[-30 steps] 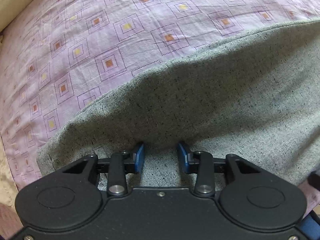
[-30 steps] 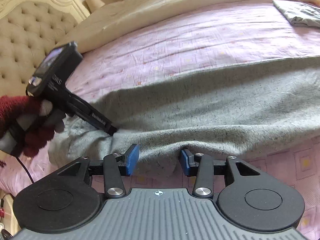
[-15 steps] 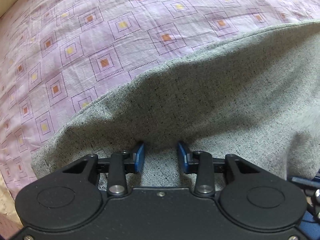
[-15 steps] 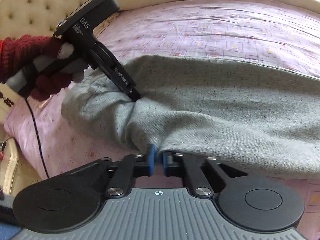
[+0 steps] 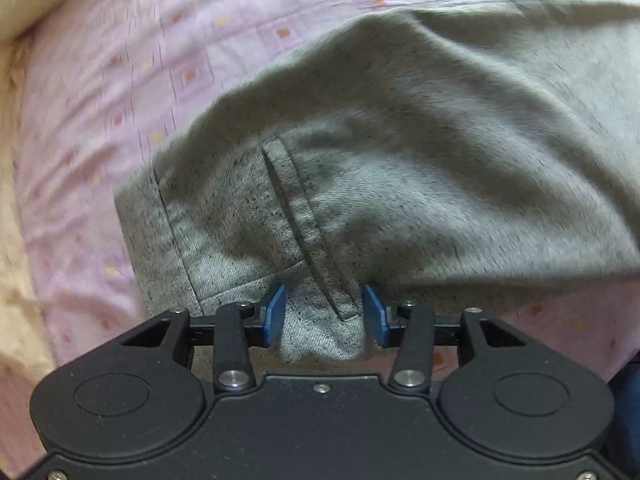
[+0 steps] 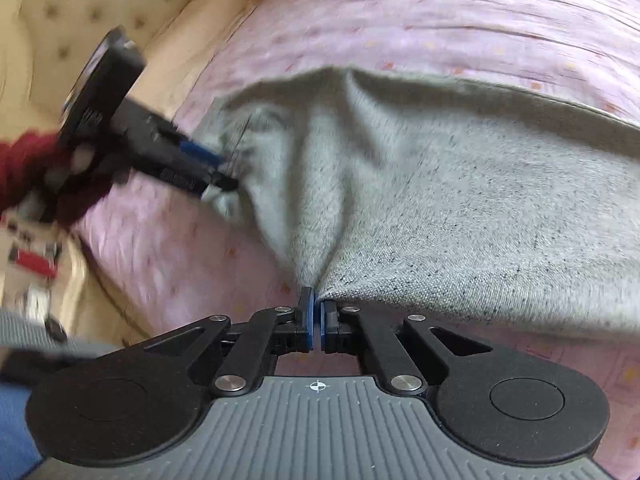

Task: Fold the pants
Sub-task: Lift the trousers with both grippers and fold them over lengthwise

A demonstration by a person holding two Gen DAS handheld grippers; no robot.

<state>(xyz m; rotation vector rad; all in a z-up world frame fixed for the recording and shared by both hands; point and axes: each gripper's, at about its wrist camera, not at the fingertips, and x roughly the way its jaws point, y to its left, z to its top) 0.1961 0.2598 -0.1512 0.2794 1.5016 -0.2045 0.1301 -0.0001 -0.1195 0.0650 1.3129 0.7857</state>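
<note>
— Where do we stand against the pink square-patterned bedsheet (image 6: 440, 20)?

— The grey speckled woven pants (image 6: 480, 208) lie spread on it, long axis running away to the right of our claws, hem end nearest the tufted cream headboard (image 6: 80, 12).

— And our grips?

— Our right claw (image 6: 316, 320) is clenched on the near edge of the pants, cloth rising in a ridge from the pinch. Our left claw (image 5: 324, 314), further toward the headboard, straddles the hem corner; its jaws are opening, fabric and a seam between them, pads at most brushing it.

— What does each view add?

— The right view shows the left claw (image 6: 208, 164) from outside; the left view alone shows the stitched hem (image 5: 160, 216).
</note>
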